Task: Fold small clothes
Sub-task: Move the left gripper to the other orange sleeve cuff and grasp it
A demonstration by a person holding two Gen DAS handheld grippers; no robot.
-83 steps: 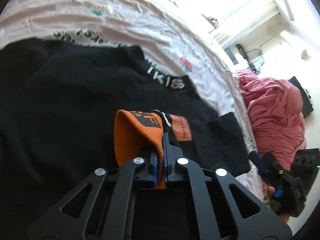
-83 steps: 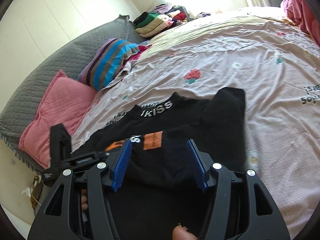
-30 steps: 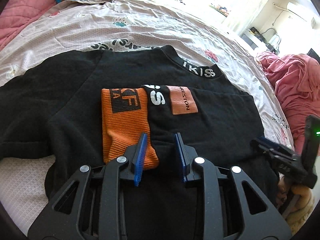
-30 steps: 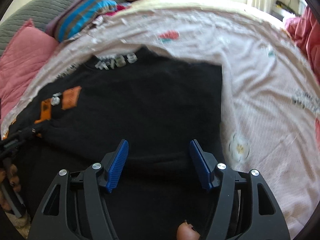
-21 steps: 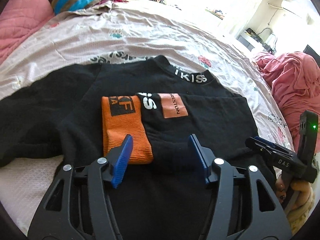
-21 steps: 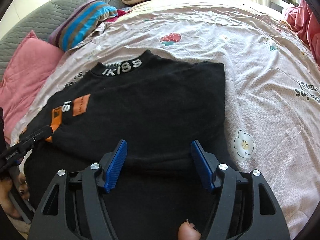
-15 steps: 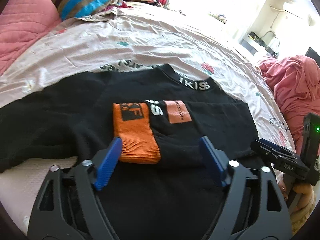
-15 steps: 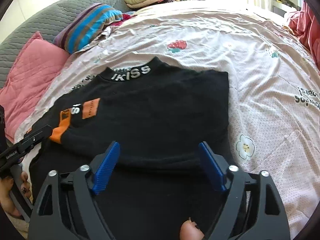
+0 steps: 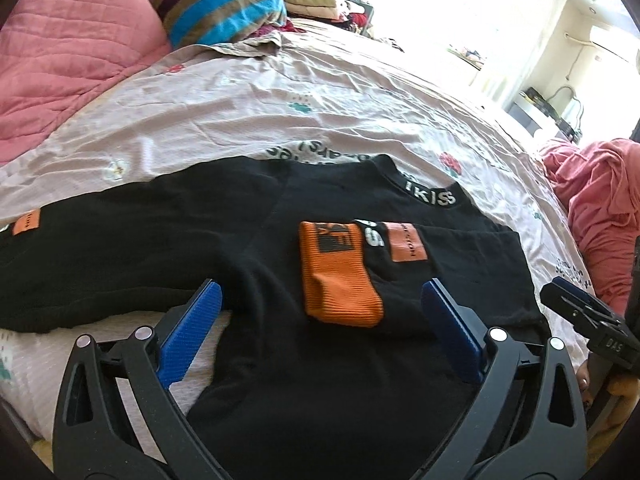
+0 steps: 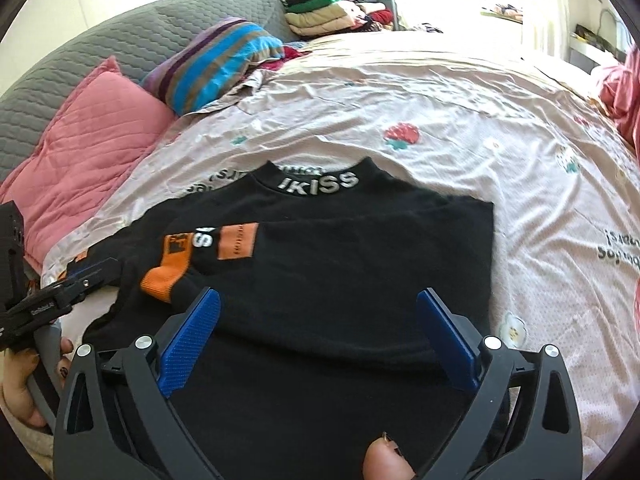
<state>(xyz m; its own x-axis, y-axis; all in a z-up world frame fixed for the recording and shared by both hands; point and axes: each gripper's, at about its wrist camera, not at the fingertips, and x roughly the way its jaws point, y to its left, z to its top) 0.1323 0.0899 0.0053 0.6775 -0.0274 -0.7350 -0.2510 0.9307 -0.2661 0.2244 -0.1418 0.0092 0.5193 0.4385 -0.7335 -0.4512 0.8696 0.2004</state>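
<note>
Left wrist view showed the black sweater [image 9: 248, 248] lying flat on the bed [image 9: 280, 112], soft and limp; both tools spread wide, empty. Its unfolded left sleeve's orange cuff [image 9: 26, 222] looked the likeliest place to pinch.

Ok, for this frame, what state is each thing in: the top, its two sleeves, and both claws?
Black top: lying flat on the bed sheet, partly folded.
Sleeve with orange cuff: folded in across the body.
Other sleeve: stretched out sideways, unfolded.
Left claw: open, holding nothing.
Right claw: open, holding nothing.
</note>
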